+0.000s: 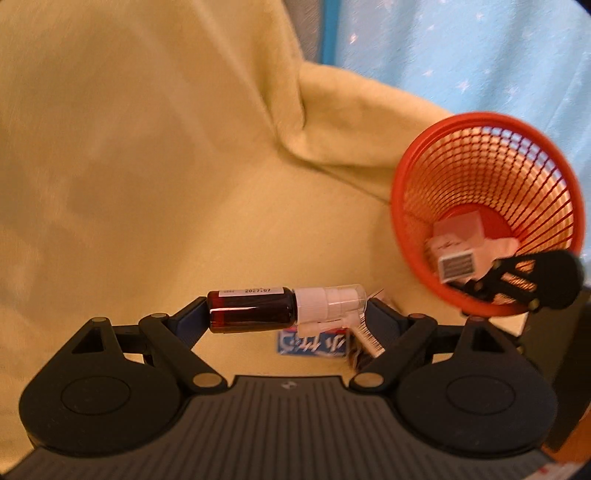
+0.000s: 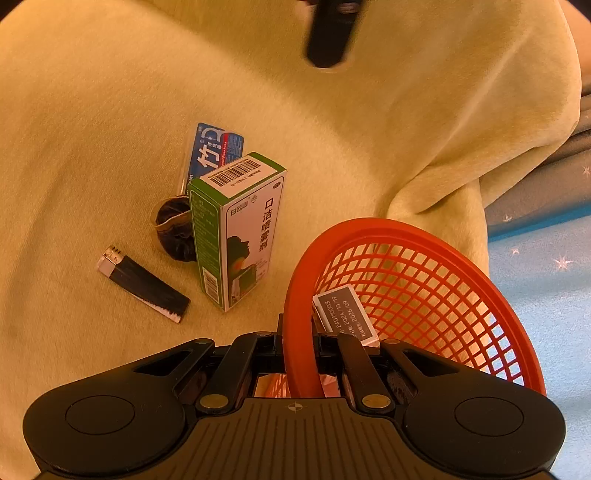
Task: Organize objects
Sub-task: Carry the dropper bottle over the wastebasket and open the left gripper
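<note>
My left gripper (image 1: 286, 314) is shut on a brown spray bottle (image 1: 253, 312) with a white nozzle, held sideways above the yellow cloth. An orange mesh basket (image 1: 410, 206) stands tilted at the right, with a small white box (image 1: 458, 258) inside. My right gripper (image 2: 297, 345) is shut on the orange mesh basket's rim (image 2: 295, 295); the white box (image 2: 345, 312) leans inside it. On the cloth lie a green and white box (image 2: 240, 229), a blue packet (image 2: 212, 151), a dark scrunchie (image 2: 173, 229) and a black lighter (image 2: 144, 282).
The yellow cloth (image 1: 147, 166) is rumpled into a fold behind the basket. A light blue starred sheet (image 1: 480, 55) lies beyond the cloth's right edge. A blurred dark gripper part (image 2: 330, 33) shows at the top of the right wrist view.
</note>
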`<state>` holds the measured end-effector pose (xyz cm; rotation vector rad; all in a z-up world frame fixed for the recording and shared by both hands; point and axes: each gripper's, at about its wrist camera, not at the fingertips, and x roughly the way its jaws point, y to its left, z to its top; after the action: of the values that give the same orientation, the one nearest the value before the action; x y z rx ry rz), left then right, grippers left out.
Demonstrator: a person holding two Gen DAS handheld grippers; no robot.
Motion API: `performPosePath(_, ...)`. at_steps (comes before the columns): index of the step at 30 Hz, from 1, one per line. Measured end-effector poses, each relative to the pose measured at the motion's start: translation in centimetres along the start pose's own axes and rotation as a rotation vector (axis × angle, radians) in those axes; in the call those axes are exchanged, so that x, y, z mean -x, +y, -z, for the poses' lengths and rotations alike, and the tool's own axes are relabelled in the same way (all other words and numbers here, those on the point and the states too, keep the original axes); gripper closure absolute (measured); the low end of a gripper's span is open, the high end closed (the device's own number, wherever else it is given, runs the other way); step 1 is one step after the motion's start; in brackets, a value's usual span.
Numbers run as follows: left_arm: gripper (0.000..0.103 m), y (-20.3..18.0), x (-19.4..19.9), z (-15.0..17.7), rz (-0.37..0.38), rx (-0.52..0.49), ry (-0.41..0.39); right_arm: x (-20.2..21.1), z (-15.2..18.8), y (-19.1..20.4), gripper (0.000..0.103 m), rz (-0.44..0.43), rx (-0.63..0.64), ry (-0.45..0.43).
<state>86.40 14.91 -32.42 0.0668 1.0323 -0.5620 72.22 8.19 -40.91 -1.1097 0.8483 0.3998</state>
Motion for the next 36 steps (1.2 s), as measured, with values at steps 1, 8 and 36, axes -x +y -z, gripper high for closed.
performPosePath(1,0.016,-0.1,0.2,-0.4,0.007,0.0,-0.002,0.0,0.0,0.0,0.101,0.001,0.0,0.001)
performPosePath(8,0.016,-1.6,0.8,-2.1,0.056,-0.011,-0.016,-0.1,-0.2,0.1,0.101,0.002,0.004,0.005)
performPosePath(36,0.013,-9.9,-1.9,-8.1,0.335,-0.079,-0.1,-0.1,-0.1,0.2,0.102,-0.001,-0.027,-0.002)
